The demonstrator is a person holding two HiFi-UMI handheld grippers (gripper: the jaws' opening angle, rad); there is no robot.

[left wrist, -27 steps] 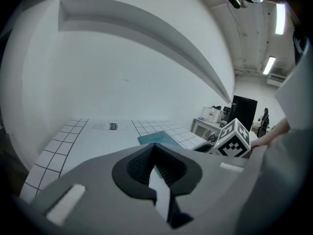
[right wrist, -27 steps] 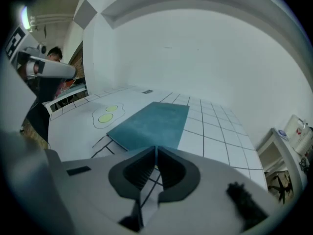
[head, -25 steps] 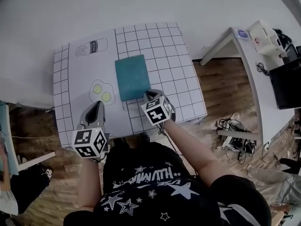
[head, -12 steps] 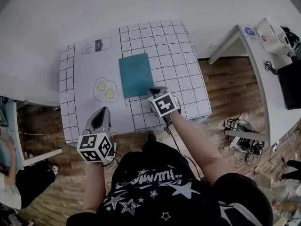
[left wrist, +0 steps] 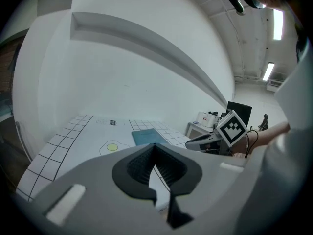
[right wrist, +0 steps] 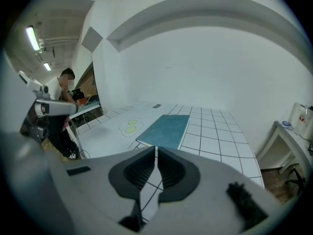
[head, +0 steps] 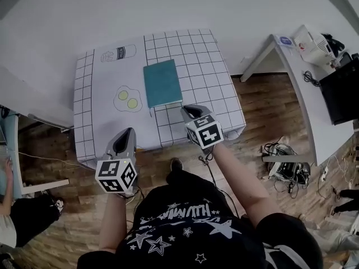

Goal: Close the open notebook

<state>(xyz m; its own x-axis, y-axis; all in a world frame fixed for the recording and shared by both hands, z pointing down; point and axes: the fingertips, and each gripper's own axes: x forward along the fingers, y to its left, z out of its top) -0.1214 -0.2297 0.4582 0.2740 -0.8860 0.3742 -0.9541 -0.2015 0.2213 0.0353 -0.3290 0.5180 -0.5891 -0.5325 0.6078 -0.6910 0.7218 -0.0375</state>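
Note:
The teal notebook (head: 162, 83) lies closed and flat on the white gridded table (head: 101, 133); it also shows in the left gripper view (left wrist: 149, 137) and the right gripper view (right wrist: 166, 129). My right gripper (head: 190, 111) hovers just short of the notebook's near right corner, apart from it, jaws together with nothing between them (right wrist: 156, 150). My left gripper (head: 124, 135) hangs over the table's front edge, well left of the notebook, jaws shut and empty (left wrist: 155, 146).
Fried eggs (head: 128, 100) and a can (head: 118, 53) are printed on the table sheet. A white side desk (head: 305, 88) with boxes stands at the right, cables (head: 286, 170) lie on the wooden floor beside it, and a person (head: 8, 217) sits at far left.
Both grippers have drawn back toward the table's front edge. The right one has lifted away from the notebook's near corner. The notebook has stayed closed and still.

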